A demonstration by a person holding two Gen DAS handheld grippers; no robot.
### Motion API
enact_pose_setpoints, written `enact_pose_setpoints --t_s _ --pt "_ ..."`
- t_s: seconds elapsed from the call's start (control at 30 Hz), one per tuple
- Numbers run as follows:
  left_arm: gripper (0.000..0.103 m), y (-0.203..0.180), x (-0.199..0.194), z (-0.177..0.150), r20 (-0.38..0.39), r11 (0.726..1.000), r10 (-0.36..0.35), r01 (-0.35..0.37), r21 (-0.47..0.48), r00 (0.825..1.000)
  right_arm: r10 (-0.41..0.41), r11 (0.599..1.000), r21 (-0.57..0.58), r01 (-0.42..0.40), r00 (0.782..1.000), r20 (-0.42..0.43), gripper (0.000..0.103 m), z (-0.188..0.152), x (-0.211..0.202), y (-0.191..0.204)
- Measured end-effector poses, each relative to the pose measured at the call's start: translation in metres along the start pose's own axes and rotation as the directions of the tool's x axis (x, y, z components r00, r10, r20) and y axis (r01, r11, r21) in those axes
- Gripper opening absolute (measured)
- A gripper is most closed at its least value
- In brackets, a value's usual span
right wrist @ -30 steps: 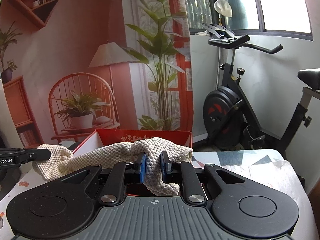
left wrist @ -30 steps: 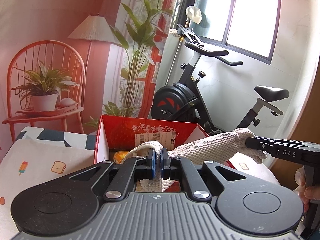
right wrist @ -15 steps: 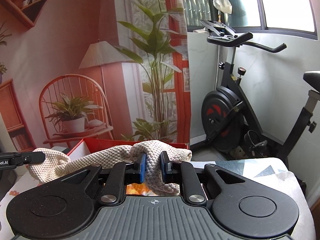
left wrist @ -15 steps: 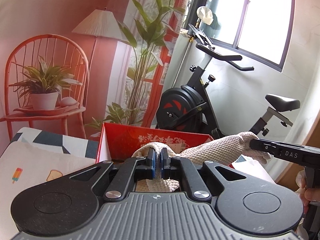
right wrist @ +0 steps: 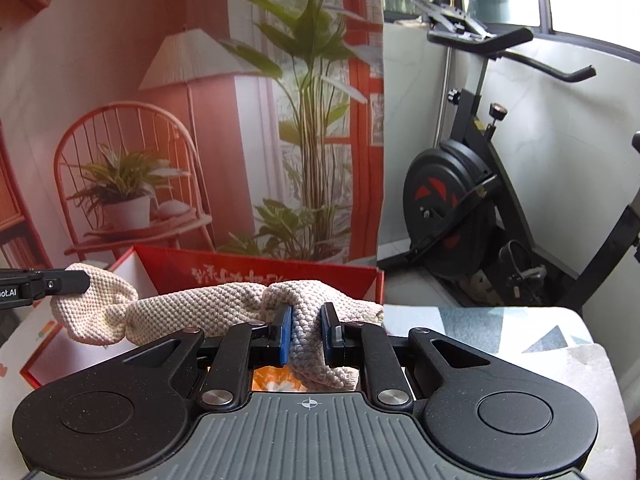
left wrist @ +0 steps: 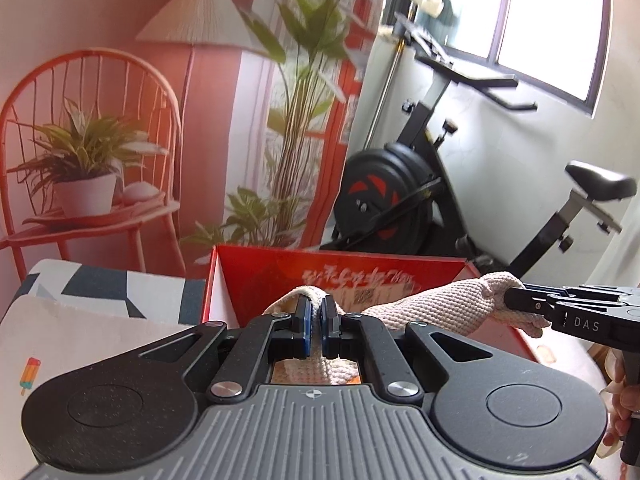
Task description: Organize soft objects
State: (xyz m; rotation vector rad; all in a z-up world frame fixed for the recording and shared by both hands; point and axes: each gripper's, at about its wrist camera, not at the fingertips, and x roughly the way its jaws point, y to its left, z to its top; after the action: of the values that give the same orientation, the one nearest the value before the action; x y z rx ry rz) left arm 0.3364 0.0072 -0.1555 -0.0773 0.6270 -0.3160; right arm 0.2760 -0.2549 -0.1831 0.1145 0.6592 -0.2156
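Observation:
A cream knitted cloth [left wrist: 440, 310] hangs stretched between my two grippers above an open red cardboard box [left wrist: 260, 280]. My left gripper [left wrist: 315, 326] is shut on one end of the cloth. My right gripper [right wrist: 306, 332] is shut on the other end [right wrist: 308, 344]. In the left wrist view the right gripper [left wrist: 520, 304] shows at the right, pinching the cloth. In the right wrist view the left gripper [right wrist: 76, 282] shows at the left, pinching the cloth over the box [right wrist: 256, 276]. Something orange lies inside the box, mostly hidden.
The box stands on a table with a patterned cloth [left wrist: 80, 320]. Behind it hangs a backdrop with a printed chair and plants [left wrist: 88, 160]. An exercise bike [left wrist: 400, 200] stands at the back right by a window.
Both grippers have risen a little with the cloth and tilted up. The box sits lower in both views. The cloth stays stretched between them.

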Motion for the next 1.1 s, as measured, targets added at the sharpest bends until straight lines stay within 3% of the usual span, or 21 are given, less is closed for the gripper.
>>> enact_pose_setpoints --t_s 0.17,0.33,0.4,0.47,0.9,1.1 --pt "0.007 0.007 0.020 -0.004 -0.076 1.000 0.004 -0.004 0.003 0.997 -0.009 1.000 -0.021 0.007 0.997 -0.075 0.014 -0.007 0.023 0.008" --pt "0.013 0.016 0.029 -0.006 -0.090 1.000 0.014 -0.015 -0.003 0.996 -0.032 0.999 -0.019 0.029 0.990 -0.134 0.014 -0.016 0.036 0.009" --pt "0.031 0.018 0.030 -0.006 -0.089 1.000 0.022 -0.022 -0.004 0.996 -0.039 0.999 -0.023 0.036 0.988 -0.151 0.014 -0.018 0.040 0.010" --pt "0.042 0.019 0.029 -0.005 -0.076 1.000 0.028 -0.029 -0.009 0.997 -0.046 0.999 -0.024 0.043 0.986 -0.163 0.014 -0.020 0.043 0.011" --pt "0.042 0.013 0.019 -0.007 -0.069 1.000 0.010 -0.010 0.003 0.998 -0.037 0.999 -0.048 0.026 0.970 -0.239 0.015 -0.025 0.056 0.030" --pt "0.043 0.013 0.007 -0.009 -0.064 1.000 0.013 -0.013 0.012 0.998 -0.057 0.998 -0.050 0.048 0.980 -0.191 0.037 -0.024 0.041 0.028"
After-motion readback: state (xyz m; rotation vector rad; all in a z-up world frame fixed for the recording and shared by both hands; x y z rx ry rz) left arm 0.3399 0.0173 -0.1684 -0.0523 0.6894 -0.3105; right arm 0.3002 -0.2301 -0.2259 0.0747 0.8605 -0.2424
